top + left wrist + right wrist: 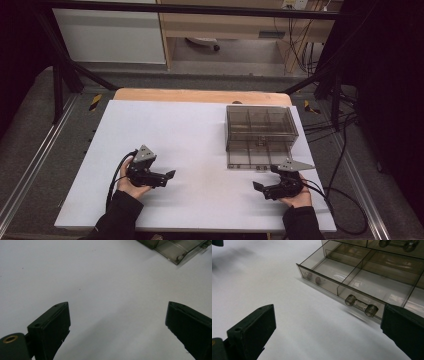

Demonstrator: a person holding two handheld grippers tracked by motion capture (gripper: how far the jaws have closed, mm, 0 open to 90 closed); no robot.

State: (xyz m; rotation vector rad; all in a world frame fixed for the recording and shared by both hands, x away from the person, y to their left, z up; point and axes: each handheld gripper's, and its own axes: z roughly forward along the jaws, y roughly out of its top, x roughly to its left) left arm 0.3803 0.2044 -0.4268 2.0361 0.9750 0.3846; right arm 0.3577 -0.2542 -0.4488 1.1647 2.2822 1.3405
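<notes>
Our left gripper [170, 174] rested low over the white table [190, 135], jaws spread and pinching nothing, well left of the smoked-plastic drawer box [260, 125]. The box's bottom drawer [352, 282] already stood pulled out, its compartments looking bare, so filling or shutting it seemed what was left. Our right gripper [258, 186], jaws spread and holding nothing, waited just before the drawer's handle [361, 305], with nothing in the way.
</notes>
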